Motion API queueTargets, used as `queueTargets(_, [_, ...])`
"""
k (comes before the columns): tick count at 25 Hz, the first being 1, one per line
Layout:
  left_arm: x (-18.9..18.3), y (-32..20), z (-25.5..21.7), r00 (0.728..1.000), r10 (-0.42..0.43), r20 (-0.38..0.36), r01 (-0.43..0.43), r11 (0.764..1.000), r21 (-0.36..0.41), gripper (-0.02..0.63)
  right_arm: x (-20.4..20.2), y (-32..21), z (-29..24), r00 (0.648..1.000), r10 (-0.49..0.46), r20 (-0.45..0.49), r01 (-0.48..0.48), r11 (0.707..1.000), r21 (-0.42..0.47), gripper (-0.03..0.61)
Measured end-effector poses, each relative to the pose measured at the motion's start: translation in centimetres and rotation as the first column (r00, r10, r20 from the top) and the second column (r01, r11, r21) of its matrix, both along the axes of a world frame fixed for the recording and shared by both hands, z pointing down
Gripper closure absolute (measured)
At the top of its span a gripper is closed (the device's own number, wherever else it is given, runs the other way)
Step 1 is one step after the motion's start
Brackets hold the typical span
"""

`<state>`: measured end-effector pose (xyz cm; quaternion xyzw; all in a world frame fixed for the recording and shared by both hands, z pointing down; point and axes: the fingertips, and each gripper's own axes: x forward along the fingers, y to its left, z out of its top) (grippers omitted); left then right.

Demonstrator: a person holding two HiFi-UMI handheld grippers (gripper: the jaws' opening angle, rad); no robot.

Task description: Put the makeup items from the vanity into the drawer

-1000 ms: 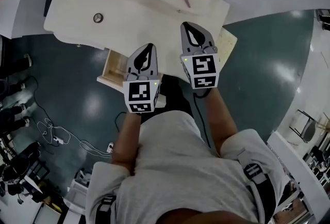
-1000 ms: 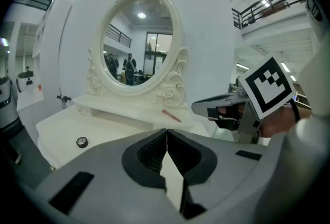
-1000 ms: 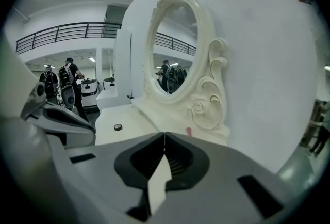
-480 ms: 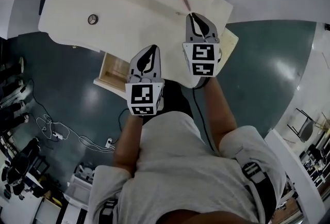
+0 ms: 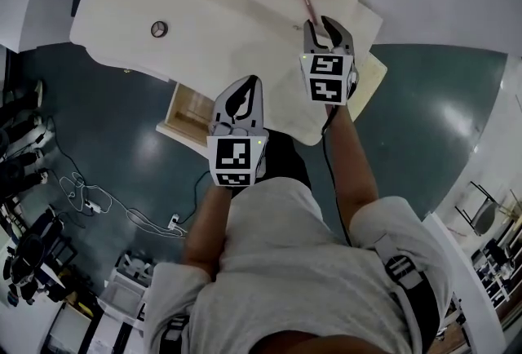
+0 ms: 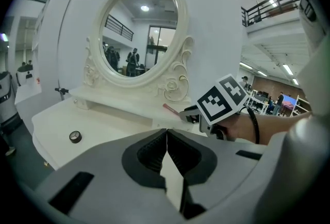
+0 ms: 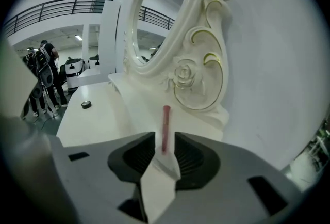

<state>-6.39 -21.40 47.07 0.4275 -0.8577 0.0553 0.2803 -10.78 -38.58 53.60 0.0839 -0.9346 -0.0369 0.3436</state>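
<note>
Right gripper view has the right gripper [image 7: 165, 141] with its jaws spread, and the near end of the pink makeup stick [image 7: 165, 125] sits in the gap, not pinched as far as I can see. The stick lies on the white vanity [image 5: 204, 2] by the mirror base [image 7: 198, 83]. The left gripper [image 6: 166, 135] is closed on nothing, near the open drawer [image 5: 189, 112]. A small round pot [image 5: 159, 28] sits well off to the left.
</note>
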Motion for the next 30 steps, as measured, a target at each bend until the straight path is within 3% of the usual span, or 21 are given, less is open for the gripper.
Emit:
queueTargets(6, [-0.3,0.2,0.0,1.0,-0.007,0.001,0.007,1.0,-0.002,0.606,-0.4,-0.2,1.2,0.999,0.012,-0.033,-0.013,0.999,-0.037,0.457])
queueTargets(11, [-0.3,0.5,-0.1,1.0,-0.009,0.001,0.009,1.0,0.0,0.606,-0.7,0.5,1.3,1.0,0.013,-0.016,-0.013,1.0,-0.019,0.536])
queueTargets(14, [-0.2,0.9,-0.3,1.0,-0.016,-0.001,0.016,1.0,0.002,0.606,-0.7,0.6,1.2,1.0,0.007,-0.01,-0.006,1.0,0.021,0.538])
queueTargets(30, [-0.6,4.0,-0.5,0.997,-0.076,0.006,0.076,0.997,0.02,0.606,-0.8,6.5,-1.9,0.994,-0.076,0.085,0.077,0.997,-0.009,0.54])
